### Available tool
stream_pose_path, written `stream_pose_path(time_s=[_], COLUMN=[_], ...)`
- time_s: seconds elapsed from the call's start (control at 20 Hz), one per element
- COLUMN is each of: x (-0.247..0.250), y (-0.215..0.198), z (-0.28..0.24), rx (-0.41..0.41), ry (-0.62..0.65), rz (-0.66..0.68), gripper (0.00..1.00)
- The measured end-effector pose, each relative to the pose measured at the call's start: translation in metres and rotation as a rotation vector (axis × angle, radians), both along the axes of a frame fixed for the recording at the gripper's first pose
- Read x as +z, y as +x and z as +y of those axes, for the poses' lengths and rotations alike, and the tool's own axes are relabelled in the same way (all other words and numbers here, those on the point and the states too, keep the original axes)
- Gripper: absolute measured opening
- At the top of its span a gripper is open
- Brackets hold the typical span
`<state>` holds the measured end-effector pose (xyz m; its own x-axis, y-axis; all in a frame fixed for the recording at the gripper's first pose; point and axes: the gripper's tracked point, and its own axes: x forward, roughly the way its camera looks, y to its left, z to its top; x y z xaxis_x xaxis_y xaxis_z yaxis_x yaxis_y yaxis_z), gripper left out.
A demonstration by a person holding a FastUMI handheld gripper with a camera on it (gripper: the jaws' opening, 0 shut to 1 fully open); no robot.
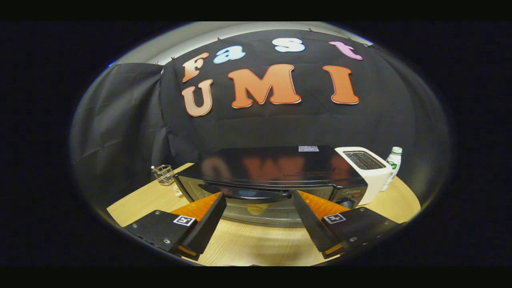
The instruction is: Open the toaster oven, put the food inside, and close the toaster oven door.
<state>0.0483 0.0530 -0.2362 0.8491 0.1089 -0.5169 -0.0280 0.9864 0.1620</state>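
The gripper (258,196) stood spread, fingers flanking the dark curved handle (250,195) of the shut black glass-fronted toaster oven (264,176) on the pale wooden desk (248,244); any grasp there should centre squarely on that handle.

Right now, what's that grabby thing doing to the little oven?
A person holds the gripper up to the toaster oven on the wooden table. Its fingers are spread open, one on each side of the door handle, not pressing it. The door looks shut. A white toaster stands beside the oven.
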Motion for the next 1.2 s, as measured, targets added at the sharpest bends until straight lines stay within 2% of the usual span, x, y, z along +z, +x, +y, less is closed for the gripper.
stream_pose_path(time_s=[0.1,0.3,0.6,0.7,0.85,1.0,1.2], x=[0.028,0.095,0.193,0.209,0.218,0.223,0.231], y=[-0.009,-0.023,-0.047,-0.058,-0.070,-0.075,-0.076], z=[0.004,-0.005,-0.022,-0.022,-0.008,-0.008,-0.014], rx=[0.013,-0.005,-0.071,-0.093,-0.078,-0.074,-0.110], ry=[0.006,-0.064,-0.160,-0.166,-0.135,-0.133,-0.132], rz=[-0.064,-0.228,-0.487,-0.558,-0.615,-0.631,-0.654], gripper=[1.00,1.00,0.99,0.99,1.00,1.00,1.00])
